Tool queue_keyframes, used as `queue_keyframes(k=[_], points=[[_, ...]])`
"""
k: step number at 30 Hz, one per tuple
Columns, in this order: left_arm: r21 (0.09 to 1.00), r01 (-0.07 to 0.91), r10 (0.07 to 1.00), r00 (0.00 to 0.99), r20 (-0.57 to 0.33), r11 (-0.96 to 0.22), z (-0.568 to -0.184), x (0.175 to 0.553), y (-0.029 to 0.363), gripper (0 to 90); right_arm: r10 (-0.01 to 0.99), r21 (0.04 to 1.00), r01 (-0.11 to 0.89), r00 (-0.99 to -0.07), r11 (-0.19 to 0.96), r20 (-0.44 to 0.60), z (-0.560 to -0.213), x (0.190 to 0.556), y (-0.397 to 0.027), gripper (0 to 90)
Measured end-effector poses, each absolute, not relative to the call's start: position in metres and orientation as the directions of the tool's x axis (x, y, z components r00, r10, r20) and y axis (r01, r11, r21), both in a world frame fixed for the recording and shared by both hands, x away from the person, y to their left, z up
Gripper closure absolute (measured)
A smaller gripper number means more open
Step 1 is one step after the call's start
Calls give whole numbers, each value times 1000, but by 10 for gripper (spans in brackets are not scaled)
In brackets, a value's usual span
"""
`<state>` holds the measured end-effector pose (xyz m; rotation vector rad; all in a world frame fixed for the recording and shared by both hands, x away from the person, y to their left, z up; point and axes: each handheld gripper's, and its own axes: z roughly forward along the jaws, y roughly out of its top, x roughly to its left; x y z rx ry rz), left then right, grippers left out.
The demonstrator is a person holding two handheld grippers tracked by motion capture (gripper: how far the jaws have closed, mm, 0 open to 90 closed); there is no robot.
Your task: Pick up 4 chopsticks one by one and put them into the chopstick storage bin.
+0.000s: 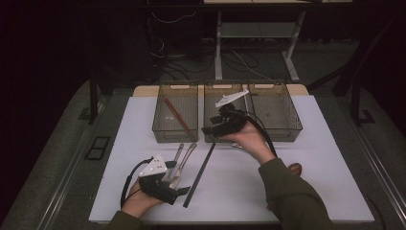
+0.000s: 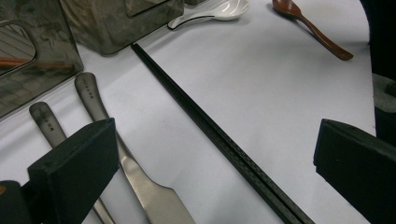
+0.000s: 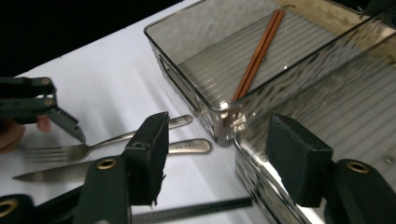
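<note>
The right gripper (image 1: 210,129) hangs over the near edge of the middle bin (image 1: 225,86), its jaws spread with nothing between them. The left gripper (image 1: 184,191), jaws also wide apart and empty, rests at the desk's (image 1: 325,191) near left, just beside the knife (image 2: 140,182) and fork (image 2: 46,121), with the black chopsticks (image 2: 224,140) to their right.

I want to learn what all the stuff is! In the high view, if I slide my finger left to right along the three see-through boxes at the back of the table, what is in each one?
Left bin with brown chopsticks → middle bin, with the right gripper over its front part → right bin, where I can make out nothing inside.
</note>
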<state>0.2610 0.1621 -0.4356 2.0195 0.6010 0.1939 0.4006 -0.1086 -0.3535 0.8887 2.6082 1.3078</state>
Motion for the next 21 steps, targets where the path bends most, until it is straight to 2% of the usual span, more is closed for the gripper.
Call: queue_keyframes(k=[7,16,21], points=[[854,339,497,860,-111,-395,-436,261,163,0,546,783,442,-823,438,159,-355,385,-136,280],[851,342,503,858,-110,-398,-436,261,163,0,553,803,451,-812,390,187,-365,358,-172,256],[850,347,505,856,-113,-397,-436,261,163,0,571,821,445,-800,358,184,-377,341,-195,189]])
